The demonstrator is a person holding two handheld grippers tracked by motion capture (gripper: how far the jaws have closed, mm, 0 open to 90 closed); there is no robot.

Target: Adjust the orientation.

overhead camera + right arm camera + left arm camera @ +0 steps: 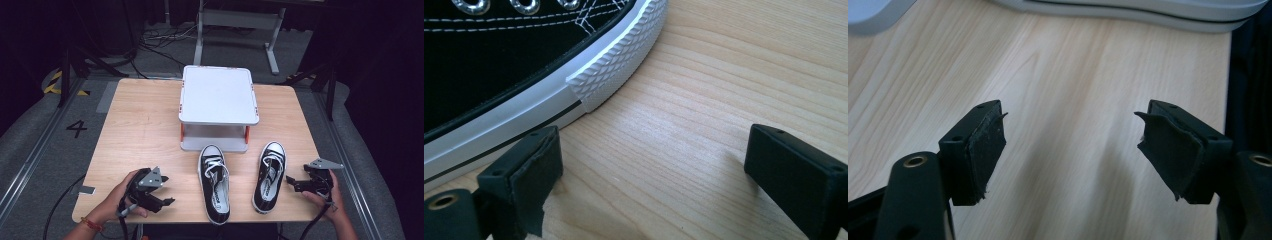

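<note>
While two black sneakers lay side by side on the bench (pixel 140 125) in the high view, the left sneaker (pixel 215 182) and the right sneaker (pixel 269 175) sat just in front of one white two-tier stand (pixel 218 95). One left claw (pixel 167 190) and one right claw (pixel 290 182) flanked them, both released. From the left gripper view, the left claw (pixel 1070 145) gaped over bare wood. From the right gripper view, the right claw (pixel 651 165) stood open just beside the right sneaker (pixel 524 65).
</note>
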